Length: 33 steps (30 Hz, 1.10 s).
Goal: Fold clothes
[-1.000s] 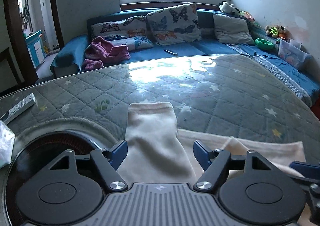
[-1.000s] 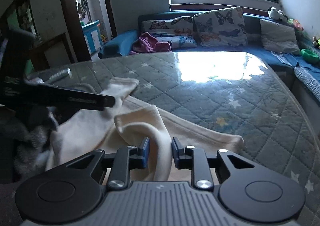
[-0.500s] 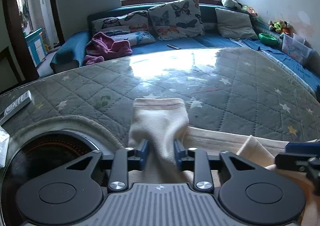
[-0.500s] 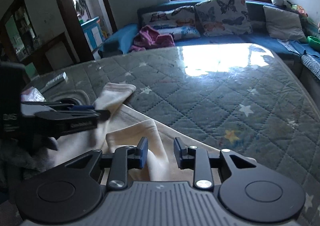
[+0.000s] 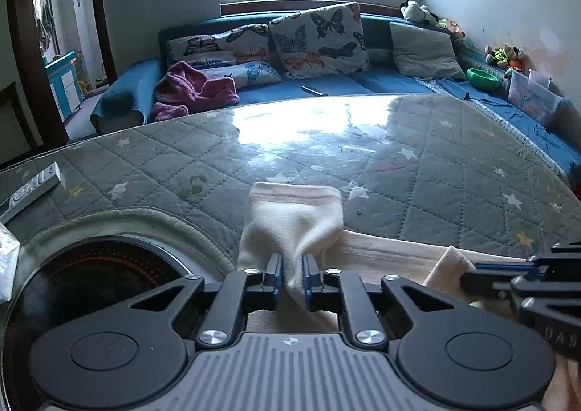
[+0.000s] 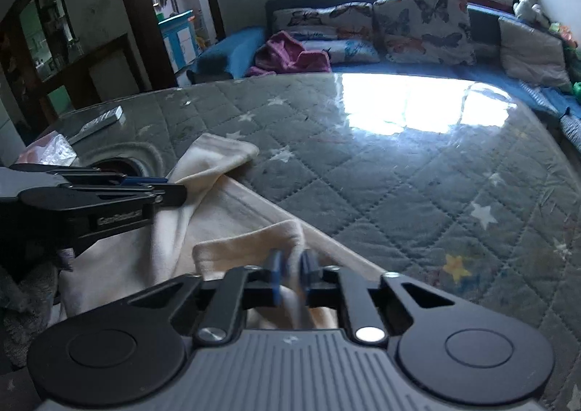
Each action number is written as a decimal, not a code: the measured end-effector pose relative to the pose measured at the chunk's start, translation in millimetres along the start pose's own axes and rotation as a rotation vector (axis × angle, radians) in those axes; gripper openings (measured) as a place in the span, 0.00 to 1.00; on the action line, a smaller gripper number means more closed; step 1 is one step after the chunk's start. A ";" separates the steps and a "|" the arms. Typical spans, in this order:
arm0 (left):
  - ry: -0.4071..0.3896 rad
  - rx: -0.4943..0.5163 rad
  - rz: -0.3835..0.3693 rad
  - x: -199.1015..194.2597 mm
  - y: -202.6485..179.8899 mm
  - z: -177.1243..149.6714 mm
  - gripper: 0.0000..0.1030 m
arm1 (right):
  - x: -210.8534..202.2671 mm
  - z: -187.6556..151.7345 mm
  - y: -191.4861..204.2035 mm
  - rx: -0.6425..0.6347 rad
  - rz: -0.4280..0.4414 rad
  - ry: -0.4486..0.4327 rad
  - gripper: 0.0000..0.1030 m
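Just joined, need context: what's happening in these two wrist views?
A person with two handheld grippers is folding a cream garment on a quilted grey table cover. The left gripper has just closed on one sleeve; the right gripper has just closed on another bunched part of it. Nothing looks lifted or folded over yet.

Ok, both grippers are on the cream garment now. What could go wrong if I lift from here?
1. The left gripper has just closed on a bunched fold of the sleeve, so it may lift twisted.
2. The right gripper has just closed on a thin fold of the garment; it could slip out.
3. The round opening lies beside the sleeve; slack cloth may drop in.
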<state>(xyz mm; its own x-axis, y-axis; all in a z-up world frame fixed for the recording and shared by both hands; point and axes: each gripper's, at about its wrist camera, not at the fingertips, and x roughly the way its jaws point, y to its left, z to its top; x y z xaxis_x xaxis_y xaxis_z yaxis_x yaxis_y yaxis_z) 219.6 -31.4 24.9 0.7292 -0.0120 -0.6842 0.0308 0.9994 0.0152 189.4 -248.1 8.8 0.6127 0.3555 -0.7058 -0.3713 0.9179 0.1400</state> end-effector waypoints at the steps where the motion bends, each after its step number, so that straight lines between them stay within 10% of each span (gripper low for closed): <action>1: -0.004 -0.005 0.002 -2.2 2.2 -0.3 0.10 | -2.4 -0.1 -0.3 -0.001 -0.006 -0.013 0.04; 13: -0.104 -0.114 0.025 -62.0 46.2 -4.5 0.09 | -49.7 2.7 -5.7 0.008 -0.042 -0.091 0.04; 33: -0.086 -0.317 0.131 -157.7 146.2 -103.2 0.09 | 13.9 12.8 2.4 -0.039 0.000 0.055 0.20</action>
<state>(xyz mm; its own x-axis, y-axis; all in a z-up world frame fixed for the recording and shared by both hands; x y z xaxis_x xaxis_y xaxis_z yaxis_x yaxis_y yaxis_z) 38.5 119.9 59.8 0.7685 0.1278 -0.6269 -0.2704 0.9529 -0.1373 205.9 -238.7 8.2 0.5740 0.3440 -0.7431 -0.3986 0.9101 0.1134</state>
